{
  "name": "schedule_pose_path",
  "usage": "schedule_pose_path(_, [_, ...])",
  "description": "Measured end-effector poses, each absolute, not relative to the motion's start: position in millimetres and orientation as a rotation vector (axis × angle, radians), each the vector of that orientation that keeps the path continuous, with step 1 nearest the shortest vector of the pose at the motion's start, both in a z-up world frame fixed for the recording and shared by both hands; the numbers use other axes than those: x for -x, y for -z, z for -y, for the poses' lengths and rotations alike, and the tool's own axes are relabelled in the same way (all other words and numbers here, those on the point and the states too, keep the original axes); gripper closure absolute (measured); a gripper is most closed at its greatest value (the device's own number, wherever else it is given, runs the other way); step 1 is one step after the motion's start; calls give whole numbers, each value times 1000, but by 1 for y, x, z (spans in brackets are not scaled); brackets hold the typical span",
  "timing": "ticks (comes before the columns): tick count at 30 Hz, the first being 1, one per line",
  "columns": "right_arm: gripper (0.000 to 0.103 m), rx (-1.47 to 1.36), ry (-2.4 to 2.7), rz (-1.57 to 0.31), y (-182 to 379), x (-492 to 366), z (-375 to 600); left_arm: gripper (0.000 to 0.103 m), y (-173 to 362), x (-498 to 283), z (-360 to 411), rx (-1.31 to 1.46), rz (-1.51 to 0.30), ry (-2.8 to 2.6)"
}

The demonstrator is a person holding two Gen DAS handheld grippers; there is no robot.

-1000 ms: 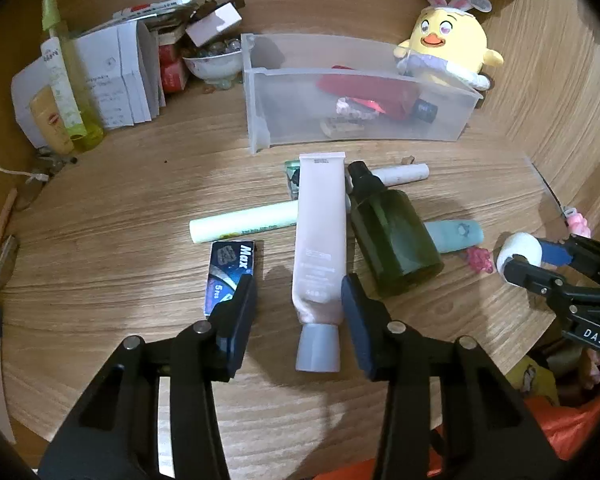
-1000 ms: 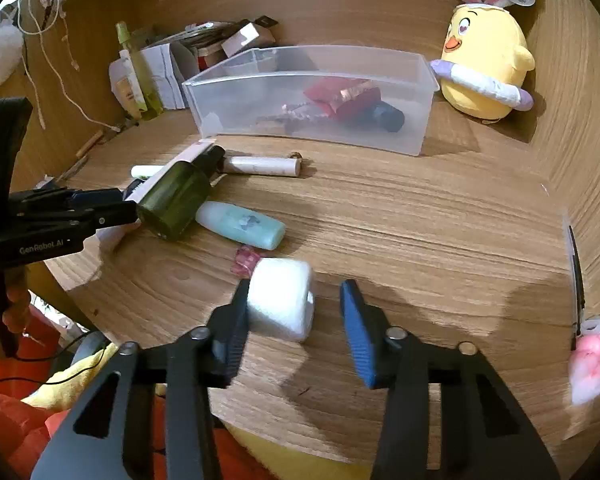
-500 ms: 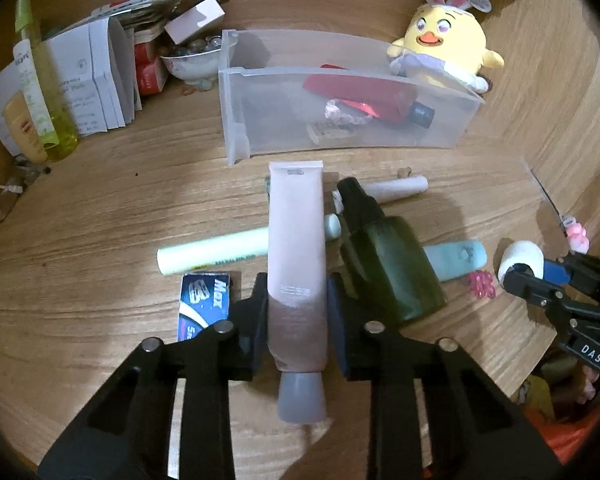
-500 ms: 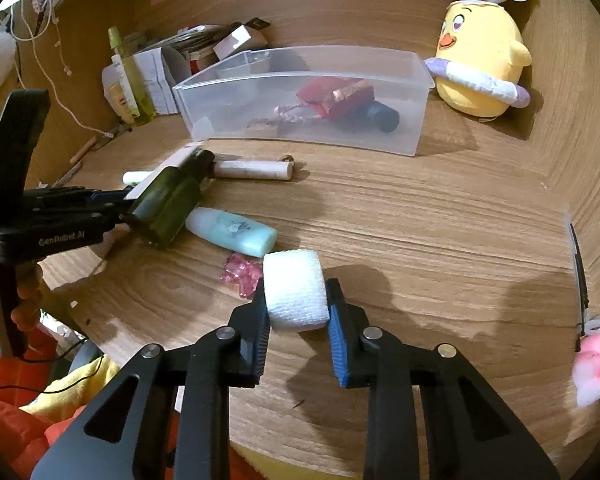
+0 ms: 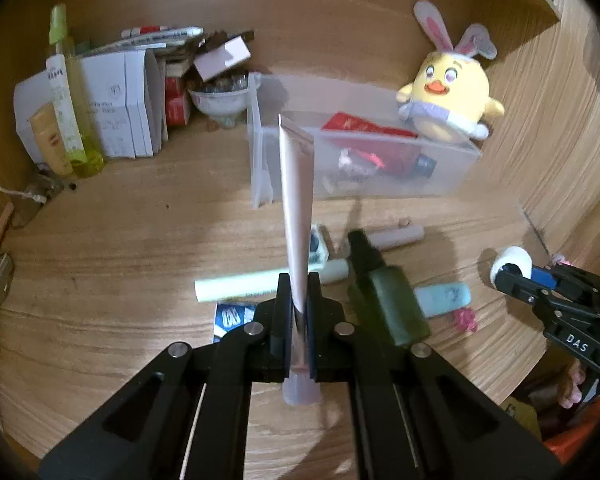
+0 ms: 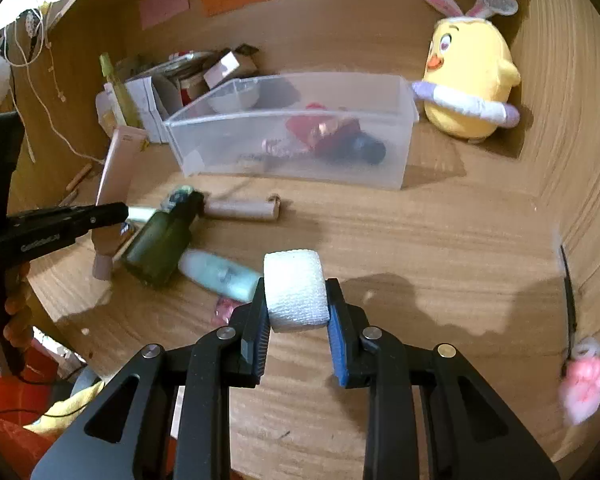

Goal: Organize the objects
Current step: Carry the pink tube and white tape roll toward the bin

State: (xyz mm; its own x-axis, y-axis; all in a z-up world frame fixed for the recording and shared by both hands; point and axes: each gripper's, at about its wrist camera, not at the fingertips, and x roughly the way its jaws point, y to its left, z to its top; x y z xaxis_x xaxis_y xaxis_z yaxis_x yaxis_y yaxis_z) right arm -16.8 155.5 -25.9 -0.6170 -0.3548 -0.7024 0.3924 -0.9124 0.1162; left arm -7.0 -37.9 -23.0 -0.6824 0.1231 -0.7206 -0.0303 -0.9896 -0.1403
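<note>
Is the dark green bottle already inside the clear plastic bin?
No, the green bottle lies on the table, in front of the clear bin.

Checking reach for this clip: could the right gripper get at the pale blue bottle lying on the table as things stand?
Probably not yet. The right gripper is shut on the white gauze roll, so its jaws are occupied. The pale blue bottle lies close by with nothing on top; release the roll first.

Wood grain, frosted plastic, woven gauze
The bench (image 6: 440, 240) shows matt wood grain; the storage bin (image 6: 300, 160) is translucent frosted plastic; the white gauze roll (image 6: 296, 288) looks rough and woven; the pink tube (image 5: 298, 208) is smooth, matt plastic.
</note>
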Motion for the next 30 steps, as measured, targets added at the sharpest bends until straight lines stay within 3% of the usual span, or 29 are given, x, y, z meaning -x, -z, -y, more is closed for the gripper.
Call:
schedule_pose_path(19, [80,-897,2588,-13,-20,54,-162,98,-34,21,27,933,208,-2865])
schedule_pose_path(30, [80,-784,2681,-80,-50,73,-168,98,-59,39,21,831,174,-2881])
